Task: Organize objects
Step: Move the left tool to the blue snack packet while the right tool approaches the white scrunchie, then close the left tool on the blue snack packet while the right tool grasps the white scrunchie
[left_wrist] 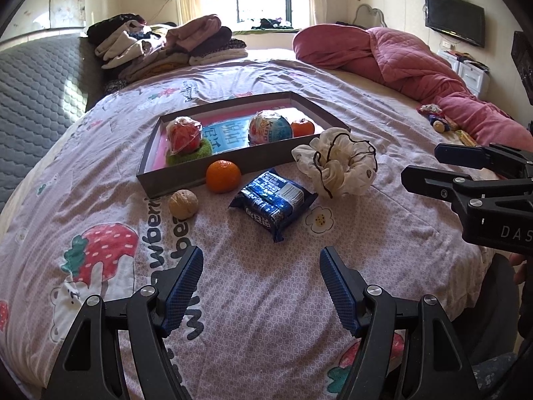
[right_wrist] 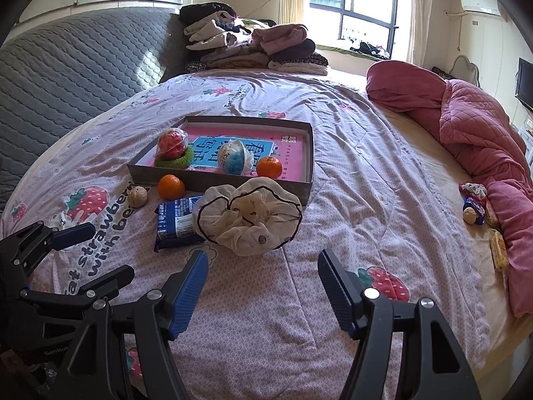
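A shallow grey box (left_wrist: pixel 200 175) (right_wrist: pixel 216 185) with a pink bottom lies on the bed. In it are a wrapped red ball on a green ring (left_wrist: pixel 185 135) (right_wrist: pixel 171 143), a blue and white ball (left_wrist: pixel 269 126) (right_wrist: pixel 235 158) and an orange (left_wrist: pixel 303 127) (right_wrist: pixel 269 167). In front of it lie a second orange (left_wrist: pixel 223 176) (right_wrist: pixel 171 186), a walnut (left_wrist: pixel 183 204) (right_wrist: pixel 138 196), a blue snack pack (left_wrist: pixel 273 201) (right_wrist: pixel 175 221) and a cream drawstring pouch (left_wrist: pixel 339 161) (right_wrist: pixel 250 220). My left gripper (left_wrist: pixel 261 266) (right_wrist: pixel 90 250) is open and empty, short of the pack. My right gripper (right_wrist: pixel 263 270) (left_wrist: pixel 419 163) is open and empty, just short of the pouch.
A rolled pink quilt (left_wrist: pixel 399 60) (right_wrist: pixel 473 126) lies along the right side, with small snacks and a nut (right_wrist: pixel 474 208) beside it. Folded clothes (left_wrist: pixel 166 46) (right_wrist: pixel 250 43) are piled at the far end. A grey padded headboard (right_wrist: pixel 66 73) stands at left.
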Demonstrator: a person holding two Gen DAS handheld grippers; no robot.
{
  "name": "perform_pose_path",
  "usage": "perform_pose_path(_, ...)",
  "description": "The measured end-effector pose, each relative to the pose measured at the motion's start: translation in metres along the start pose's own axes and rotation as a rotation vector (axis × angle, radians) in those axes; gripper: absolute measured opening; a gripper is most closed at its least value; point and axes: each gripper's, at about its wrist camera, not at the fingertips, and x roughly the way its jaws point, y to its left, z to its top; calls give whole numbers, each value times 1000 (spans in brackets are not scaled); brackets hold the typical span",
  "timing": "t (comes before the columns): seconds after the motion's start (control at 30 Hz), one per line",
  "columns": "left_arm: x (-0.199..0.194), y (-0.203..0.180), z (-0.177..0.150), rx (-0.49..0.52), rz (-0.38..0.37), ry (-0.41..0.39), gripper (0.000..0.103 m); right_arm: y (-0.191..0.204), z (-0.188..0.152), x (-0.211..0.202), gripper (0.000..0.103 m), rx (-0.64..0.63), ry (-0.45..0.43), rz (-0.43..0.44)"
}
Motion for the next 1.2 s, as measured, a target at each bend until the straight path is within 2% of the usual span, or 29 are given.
perform_pose_path(0.83, 76, 8, 22, 35, -59, 6, 74, -9, 2, 54, 68, 26, 34, 43)
perform_pose_path(1.2, 102, 9, 37, 10, -117, 17, 77, -18, 13, 86, 68, 65, 44, 61)
